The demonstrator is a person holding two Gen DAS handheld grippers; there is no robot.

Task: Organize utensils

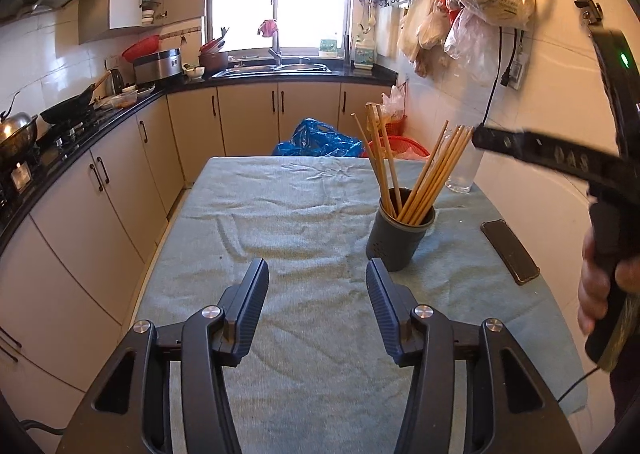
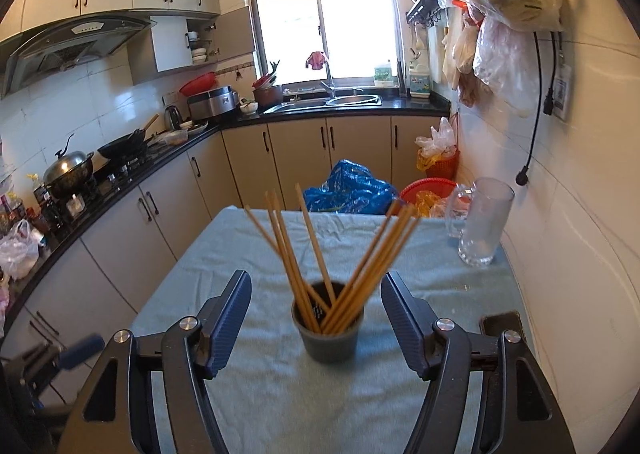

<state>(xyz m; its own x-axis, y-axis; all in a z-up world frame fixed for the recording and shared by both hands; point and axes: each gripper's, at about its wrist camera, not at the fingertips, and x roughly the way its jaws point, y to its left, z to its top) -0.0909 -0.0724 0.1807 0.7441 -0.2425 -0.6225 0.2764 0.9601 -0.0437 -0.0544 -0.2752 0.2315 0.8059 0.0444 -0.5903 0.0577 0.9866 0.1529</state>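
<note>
Tan chopsticks, dark-grey holder, pale-green cloth

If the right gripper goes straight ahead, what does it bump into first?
Probably the dark cup holding the chopsticks. It sits dead ahead of the right gripper, between its open fingers, though exact depth is hard to judge.

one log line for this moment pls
left hand-held gripper: open, empty | right hand-held gripper: open, empty | wooden chopsticks: upright in dark grey plastic cup | green cloth-covered table
</note>
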